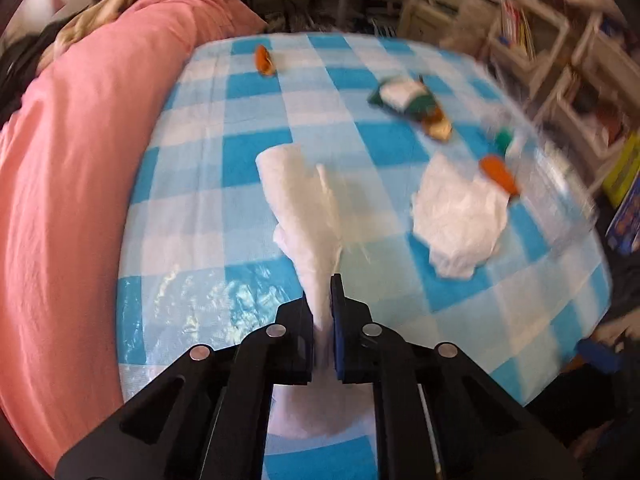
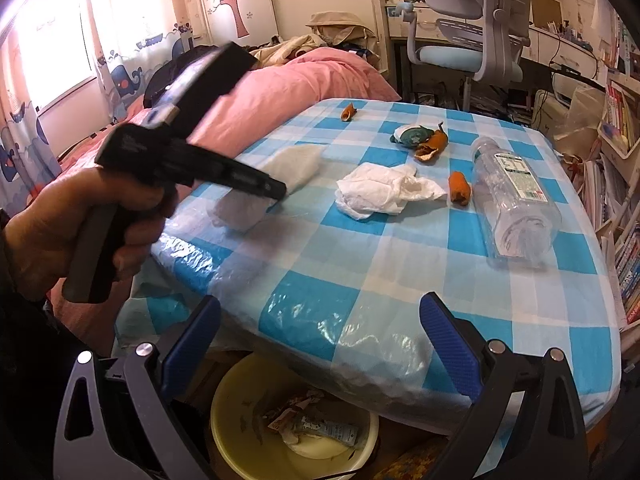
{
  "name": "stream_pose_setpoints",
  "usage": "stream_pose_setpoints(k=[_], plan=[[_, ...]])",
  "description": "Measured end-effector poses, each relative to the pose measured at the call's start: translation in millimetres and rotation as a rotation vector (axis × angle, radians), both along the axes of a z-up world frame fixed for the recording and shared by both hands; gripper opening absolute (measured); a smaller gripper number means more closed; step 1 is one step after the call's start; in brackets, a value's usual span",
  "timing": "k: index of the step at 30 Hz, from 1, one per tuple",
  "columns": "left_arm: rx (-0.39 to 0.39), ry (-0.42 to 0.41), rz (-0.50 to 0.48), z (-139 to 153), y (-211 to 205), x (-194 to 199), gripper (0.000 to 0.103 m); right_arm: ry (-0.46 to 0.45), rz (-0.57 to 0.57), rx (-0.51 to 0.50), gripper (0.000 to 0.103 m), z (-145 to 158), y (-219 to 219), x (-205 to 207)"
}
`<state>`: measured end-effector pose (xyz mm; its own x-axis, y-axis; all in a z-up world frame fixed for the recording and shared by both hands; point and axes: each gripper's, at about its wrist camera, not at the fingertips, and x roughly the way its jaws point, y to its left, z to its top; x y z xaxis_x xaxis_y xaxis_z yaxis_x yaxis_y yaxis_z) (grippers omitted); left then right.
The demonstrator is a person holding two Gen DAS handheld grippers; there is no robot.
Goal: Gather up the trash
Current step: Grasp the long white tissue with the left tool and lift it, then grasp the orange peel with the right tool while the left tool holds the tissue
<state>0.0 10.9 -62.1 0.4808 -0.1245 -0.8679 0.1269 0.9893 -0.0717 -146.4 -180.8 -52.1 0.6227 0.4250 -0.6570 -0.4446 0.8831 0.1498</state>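
Note:
My left gripper is shut on one end of a white paper towel, which trails away over the blue-checked tablecloth. The right wrist view shows a hand holding that gripper low over the same towel. My right gripper stands open, with nothing between its fingers, over the table's near edge. Below it sits a yellow bin holding wrappers. On the cloth lie a crumpled tissue, orange peel pieces, a green-and-white wrapper and a clear plastic bottle on its side.
A pink duvet lies against the table's left side. A grey desk chair stands behind the table and crowded bookshelves line the right. Another small orange peel lies at the far edge.

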Motion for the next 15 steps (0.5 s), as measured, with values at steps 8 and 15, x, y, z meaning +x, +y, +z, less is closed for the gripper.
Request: stream_pose_setpoints(k=[8,15], plan=[[-0.122,-0.117,0.078,32.6,18.6,-0.9,0.007,-0.013,0.002,-0.02,0.095,3.7,1.5,12.3],[-0.199,-0.194,0.014,56.6,-0.5,-3.1,0.007,0.028,-0.043,0.02,0.095,3.9,-8.4,47.2]])
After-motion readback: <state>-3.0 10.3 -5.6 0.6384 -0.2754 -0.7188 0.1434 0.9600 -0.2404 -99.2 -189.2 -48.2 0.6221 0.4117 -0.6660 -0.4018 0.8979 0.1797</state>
